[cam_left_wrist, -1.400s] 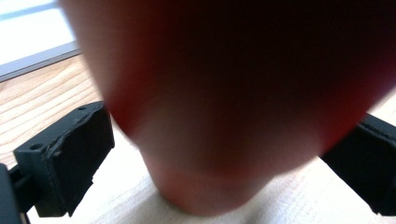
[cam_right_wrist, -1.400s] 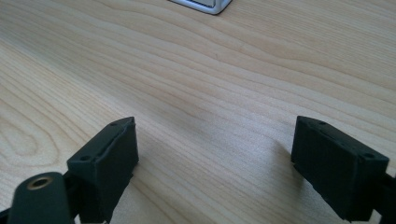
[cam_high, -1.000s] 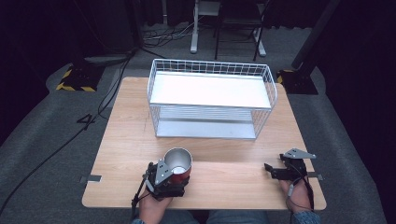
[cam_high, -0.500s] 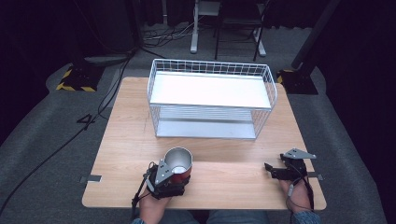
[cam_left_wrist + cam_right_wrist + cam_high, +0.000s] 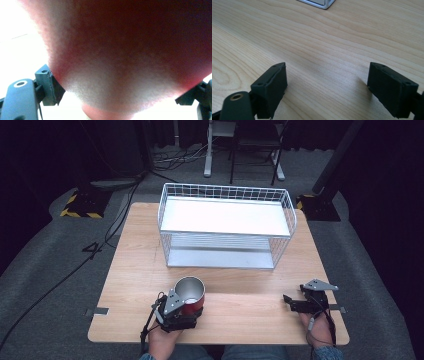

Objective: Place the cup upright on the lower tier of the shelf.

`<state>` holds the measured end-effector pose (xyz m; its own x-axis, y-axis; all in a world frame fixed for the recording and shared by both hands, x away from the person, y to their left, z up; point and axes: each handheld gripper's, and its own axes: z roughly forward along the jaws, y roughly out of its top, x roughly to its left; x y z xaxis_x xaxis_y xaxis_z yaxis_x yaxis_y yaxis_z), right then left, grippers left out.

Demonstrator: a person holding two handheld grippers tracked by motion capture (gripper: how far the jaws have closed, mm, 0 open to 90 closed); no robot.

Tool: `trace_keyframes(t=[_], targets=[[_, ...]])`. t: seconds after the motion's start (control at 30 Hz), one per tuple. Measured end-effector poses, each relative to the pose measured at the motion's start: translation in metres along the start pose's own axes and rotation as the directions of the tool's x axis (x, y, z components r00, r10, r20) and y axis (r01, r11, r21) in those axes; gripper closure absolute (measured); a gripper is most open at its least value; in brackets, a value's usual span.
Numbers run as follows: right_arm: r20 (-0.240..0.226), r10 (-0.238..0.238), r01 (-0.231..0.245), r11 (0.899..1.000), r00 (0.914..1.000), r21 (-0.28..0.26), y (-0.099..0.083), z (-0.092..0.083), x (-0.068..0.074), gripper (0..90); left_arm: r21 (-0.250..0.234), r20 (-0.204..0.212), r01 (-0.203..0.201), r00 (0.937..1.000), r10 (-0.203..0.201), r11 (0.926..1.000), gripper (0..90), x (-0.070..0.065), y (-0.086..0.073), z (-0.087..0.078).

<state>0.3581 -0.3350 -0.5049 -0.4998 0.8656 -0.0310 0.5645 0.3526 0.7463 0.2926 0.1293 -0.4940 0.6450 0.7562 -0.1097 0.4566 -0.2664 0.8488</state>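
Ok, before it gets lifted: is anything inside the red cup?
The red cup stands open-topped; the shiny metal inside looks empty from the high view. The bottom nearest the person is hidden behind the rim.

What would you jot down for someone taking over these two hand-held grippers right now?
Left gripper: shut on the red cup, which stands upright on the table near its front edge.
Right gripper: open, nothing between its jaws, low over the table at the front right.
White wire rack: farther back, behind the cup.
Done: cup gripped.
Left: lift it; it probably goes to the rack.
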Motion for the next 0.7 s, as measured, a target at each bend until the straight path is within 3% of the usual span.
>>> trace_keyframes(t=[0.53, 0.7], targets=[[0.009, -0.006, 0.006, 1.0, 0.9999, -0.002, 0.0, 0.0, 0.001, 16.7, -0.062, -0.007, -0.078, 0.997, 0.077, 0.995, 16.4, -0.008, 0.031, -0.014], [0.012, 0.0, 0.0, 1.0, 0.9999, -0.001, 0.0, 0.0, 0.001, 16.7, -0.065, -0.012, -0.122, 0.9925, 0.122, 0.9904, 16.4, -0.012, 0.044, -0.012]])
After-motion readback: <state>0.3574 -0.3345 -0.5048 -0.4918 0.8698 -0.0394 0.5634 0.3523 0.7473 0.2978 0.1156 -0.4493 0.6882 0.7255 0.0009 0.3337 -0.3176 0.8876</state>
